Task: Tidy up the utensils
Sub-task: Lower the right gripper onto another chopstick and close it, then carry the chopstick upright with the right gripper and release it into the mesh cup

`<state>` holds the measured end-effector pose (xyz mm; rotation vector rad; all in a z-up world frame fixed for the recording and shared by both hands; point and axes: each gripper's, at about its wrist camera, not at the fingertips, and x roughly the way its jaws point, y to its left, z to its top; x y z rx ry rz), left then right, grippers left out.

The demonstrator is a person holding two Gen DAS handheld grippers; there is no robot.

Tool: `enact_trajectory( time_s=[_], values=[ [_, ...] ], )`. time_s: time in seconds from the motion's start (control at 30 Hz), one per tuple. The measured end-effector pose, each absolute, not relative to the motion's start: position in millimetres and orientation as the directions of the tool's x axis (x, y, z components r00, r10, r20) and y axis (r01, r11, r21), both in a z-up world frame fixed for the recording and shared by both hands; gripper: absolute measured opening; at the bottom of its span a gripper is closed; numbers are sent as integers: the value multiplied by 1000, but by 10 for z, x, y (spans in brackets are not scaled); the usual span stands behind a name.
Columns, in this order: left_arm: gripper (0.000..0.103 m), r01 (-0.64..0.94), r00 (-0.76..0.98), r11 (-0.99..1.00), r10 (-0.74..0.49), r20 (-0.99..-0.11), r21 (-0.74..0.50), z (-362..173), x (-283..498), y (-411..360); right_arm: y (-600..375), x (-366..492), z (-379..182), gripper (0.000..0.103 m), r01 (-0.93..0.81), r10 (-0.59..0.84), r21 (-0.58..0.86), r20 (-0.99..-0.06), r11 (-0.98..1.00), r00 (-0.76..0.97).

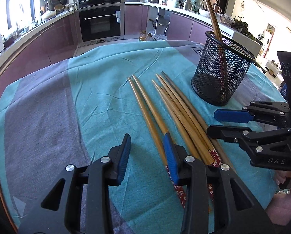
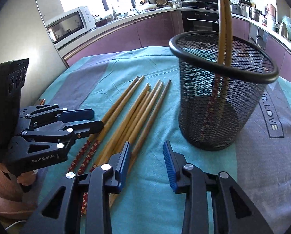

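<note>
**Two in the cup, a bundle still to go**

Two wooden chopsticks [image 2: 224, 29] stand in the black mesh cup [image 2: 219, 105]; several more chopsticks [image 2: 137, 113] lie beside it on the teal-and-grey cloth [image 1: 98, 89] over the worktop. Left tongs [image 1: 148, 157] and right tongs [image 2: 146, 164] hang part-open, gripping nothing. Purple kitchen cabinets [image 1: 53, 39] behind the cup.

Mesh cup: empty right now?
No, the mesh cup already holds two chopsticks standing upright, leaning on its rim.
</note>
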<state>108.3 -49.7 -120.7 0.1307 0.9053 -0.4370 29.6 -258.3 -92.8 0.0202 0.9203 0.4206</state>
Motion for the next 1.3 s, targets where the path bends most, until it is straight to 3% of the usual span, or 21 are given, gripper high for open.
enact_trajectory(
  time_s=[0.43, 0.57, 0.7, 0.8, 1.3],
  values=[
    [31, 413, 529, 910, -279, -802, -44, -1224, 1299, -559, -2481, 427, -930, 31, -325, 301, 132, -776, 937, 554],
    [25, 408, 527, 912, -273, -805, -42, -1229, 1407, -604, -2467, 476, -939, 22, -304, 280, 119, -775, 945, 567],
    [14, 397, 519, 915, -285, -806, -68, -1226, 1457, -613, -2497, 483, -947, 10, -294, 300, 153, -769, 944, 564],
    [10, 382, 517, 920, -295, -803, -91, -1221, 1474, -604, -2545, 478, -953, 8, -280, 323, 192, -762, 941, 561],
    [8, 374, 548, 910, -373, -749, -180, -1015, 1262, -416, -2765, 258, -715, 6, -336, 480, 344, -672, 877, 564]
  ],
)
